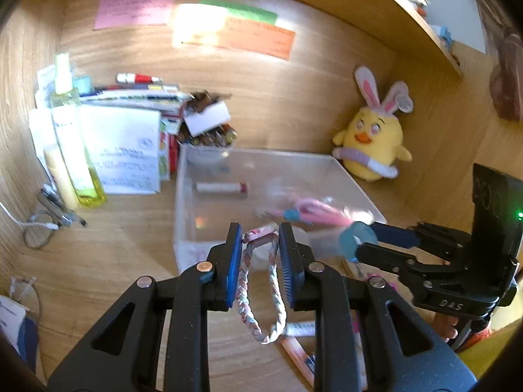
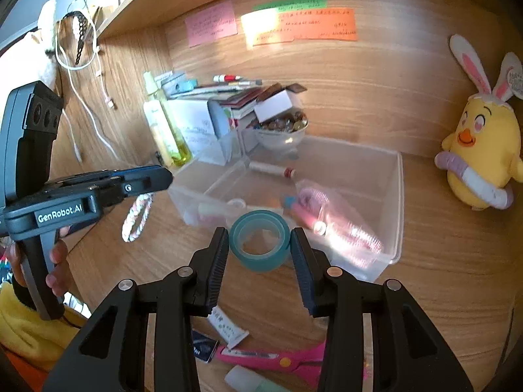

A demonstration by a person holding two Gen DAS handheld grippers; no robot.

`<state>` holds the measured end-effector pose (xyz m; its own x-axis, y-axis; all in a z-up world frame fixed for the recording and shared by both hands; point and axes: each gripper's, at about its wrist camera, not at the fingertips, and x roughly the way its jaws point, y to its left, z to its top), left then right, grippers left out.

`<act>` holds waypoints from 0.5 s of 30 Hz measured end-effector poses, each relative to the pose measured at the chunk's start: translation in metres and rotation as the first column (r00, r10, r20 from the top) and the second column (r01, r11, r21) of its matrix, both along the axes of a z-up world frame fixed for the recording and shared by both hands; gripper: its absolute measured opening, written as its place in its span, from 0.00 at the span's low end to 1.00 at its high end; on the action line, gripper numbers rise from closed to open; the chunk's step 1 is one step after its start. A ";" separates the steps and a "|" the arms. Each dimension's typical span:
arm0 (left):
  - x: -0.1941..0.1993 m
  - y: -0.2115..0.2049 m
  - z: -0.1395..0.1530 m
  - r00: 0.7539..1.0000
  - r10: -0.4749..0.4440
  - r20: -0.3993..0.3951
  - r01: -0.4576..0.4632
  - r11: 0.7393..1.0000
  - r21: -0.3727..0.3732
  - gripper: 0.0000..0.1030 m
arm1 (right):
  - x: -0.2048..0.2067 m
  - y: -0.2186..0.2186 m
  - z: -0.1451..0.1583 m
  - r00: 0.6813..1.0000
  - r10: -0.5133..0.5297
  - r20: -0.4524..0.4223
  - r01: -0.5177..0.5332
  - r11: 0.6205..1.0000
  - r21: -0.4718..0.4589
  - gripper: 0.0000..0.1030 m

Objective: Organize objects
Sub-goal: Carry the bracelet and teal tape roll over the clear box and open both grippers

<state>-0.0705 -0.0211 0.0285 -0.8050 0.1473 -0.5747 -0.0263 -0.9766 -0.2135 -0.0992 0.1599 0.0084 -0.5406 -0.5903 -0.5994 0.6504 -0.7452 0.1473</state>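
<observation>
Readable text is sparse. White lettering "GenRobot.AI" on the side of the left gripper [image 2: 157, 178] body, seen from the right wrist view. Embossed "DAS" on the black body of the right gripper [image 1: 356, 240], seen from the left wrist view. Handwriting on the pink note [image 2: 211, 23], green strip [image 2: 289, 4] and orange note [image 2: 307, 26] on the far wall is too small to read. Print on the white box [image 1: 122, 152] at far left is blurred.

clear bin [image 2: 397, 196] open-topped, books [image 1: 130, 137] crowding its left
</observation>
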 end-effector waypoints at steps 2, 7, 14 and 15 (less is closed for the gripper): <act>-0.006 -0.008 0.001 1.000 0.027 0.001 -0.027 1.000 0.006 0.22 | -0.004 0.001 0.002 1.000 -0.006 0.003 0.006 1.000 -0.007 0.35; -0.023 -0.023 -0.007 0.998 0.057 0.041 -0.058 0.998 0.028 0.22 | -0.019 0.000 -0.002 0.999 -0.014 0.047 0.015 1.000 -0.021 0.35; -0.044 -0.029 -0.017 0.996 0.022 0.088 -0.028 0.997 0.067 0.22 | -0.031 -0.008 -0.005 0.998 -0.030 0.050 0.030 1.000 -0.006 0.35; -0.046 -0.029 -0.017 0.996 0.015 0.090 -0.021 0.997 0.070 0.22 | -0.033 -0.008 -0.005 0.998 -0.032 0.050 0.032 0.999 -0.006 0.35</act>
